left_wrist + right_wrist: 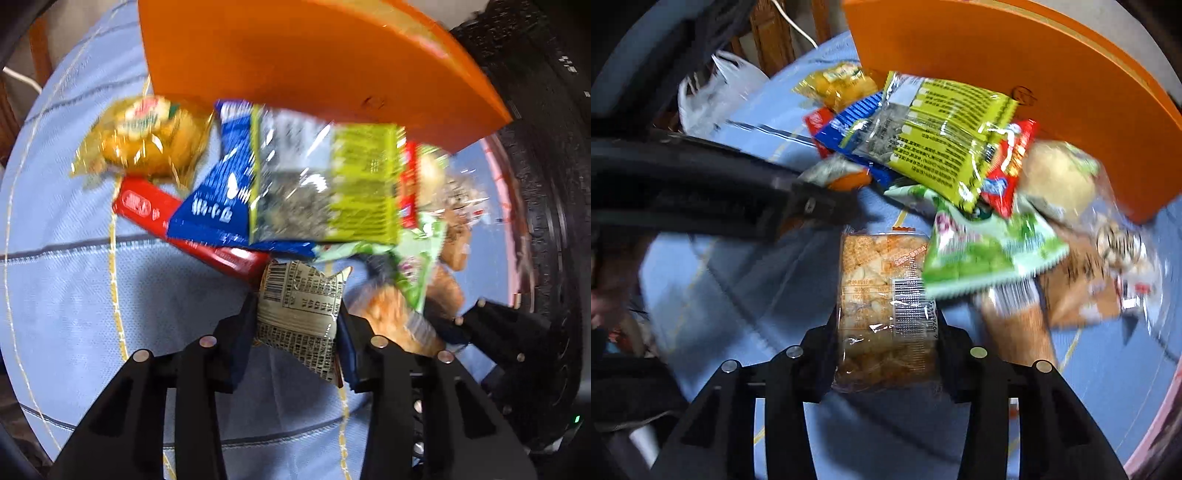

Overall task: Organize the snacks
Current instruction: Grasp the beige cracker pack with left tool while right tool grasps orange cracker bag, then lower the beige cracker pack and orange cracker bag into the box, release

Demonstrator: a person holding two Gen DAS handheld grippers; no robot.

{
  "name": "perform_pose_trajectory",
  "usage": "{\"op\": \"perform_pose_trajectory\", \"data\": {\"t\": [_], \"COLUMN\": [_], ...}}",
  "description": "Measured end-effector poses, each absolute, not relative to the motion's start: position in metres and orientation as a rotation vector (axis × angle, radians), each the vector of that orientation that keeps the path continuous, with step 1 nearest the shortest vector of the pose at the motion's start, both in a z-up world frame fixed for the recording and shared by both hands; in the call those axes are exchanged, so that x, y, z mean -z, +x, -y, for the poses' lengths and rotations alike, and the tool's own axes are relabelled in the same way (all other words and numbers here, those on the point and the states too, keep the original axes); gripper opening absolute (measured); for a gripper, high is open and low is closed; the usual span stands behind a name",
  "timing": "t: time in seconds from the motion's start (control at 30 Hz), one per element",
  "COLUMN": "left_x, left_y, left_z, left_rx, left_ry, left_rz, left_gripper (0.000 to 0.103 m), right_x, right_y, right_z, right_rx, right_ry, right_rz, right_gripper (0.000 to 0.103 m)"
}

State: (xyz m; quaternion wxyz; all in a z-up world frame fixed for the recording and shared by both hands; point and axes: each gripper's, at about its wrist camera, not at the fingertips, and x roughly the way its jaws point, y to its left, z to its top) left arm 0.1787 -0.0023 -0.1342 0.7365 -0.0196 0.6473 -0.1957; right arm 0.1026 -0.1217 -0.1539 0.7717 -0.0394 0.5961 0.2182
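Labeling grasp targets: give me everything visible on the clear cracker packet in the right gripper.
The clear cracker packet is a see-through plastic wrapper full of pale orange-brown square crackers, with a white barcode label and a printed table on its face. It is clamped between the right gripper's black fingers by its lower half, its top toward the snack pile. The green packet's edge overlaps its upper right corner.

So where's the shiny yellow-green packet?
In the right wrist view, the shiny yellow-green plastic packet lies atop the snack pile, just below the orange box, overlapping a blue packet.
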Motion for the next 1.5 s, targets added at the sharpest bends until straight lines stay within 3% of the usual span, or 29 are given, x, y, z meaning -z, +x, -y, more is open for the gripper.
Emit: {"op": "perform_pose_trajectory", "data": {"t": [0.3, 0.83, 1.03, 1.37, 1.43, 1.47, 1.5], "left_x": [0.070, 0.005, -0.008, 0.030, 0.042, 0.047, 0.055], "left_y": [0.185, 0.243, 0.293, 0.366, 0.376, 0.379, 0.383], "left_z": [-0.003, 0.014, 0.031, 0.073, 0.079, 0.080, 0.082], "left_rx": [0.453, 0.439, 0.426, 0.434, 0.407, 0.395, 0.378], "left_ry": [-0.015, -0.001, 0.001, 0.001, 0.014, 0.016, 0.014], "left_rz": [-1.292, -1.137, -1.091, -1.141, -1.166, -1.180, -1.205], "left_gripper": [0.038, 0.039, 0.039, 0.039, 0.045, 0.050, 0.067], "right_x": [0.102, -0.005, -0.008, 0.035, 0.045, 0.048, 0.053], "right_y": [0.086, 0.163, 0.215, 0.289, 0.299, 0.302, 0.305], "right_z": [0.165, 0.237, 0.260, 0.282, 0.285, 0.287, 0.290], "right_rx": [-0.474, -0.359, -0.286, -0.168, -0.129, -0.104, -0.071], "right_ry": [0.044, 0.074, 0.127, 0.189, 0.191, 0.194, 0.190], "right_rz": [-1.217, -0.914, -0.866, -0.912, -0.916, -0.915, -0.925], "right_gripper": [0.045, 0.045, 0.045, 0.045, 0.046, 0.052, 0.061]}}
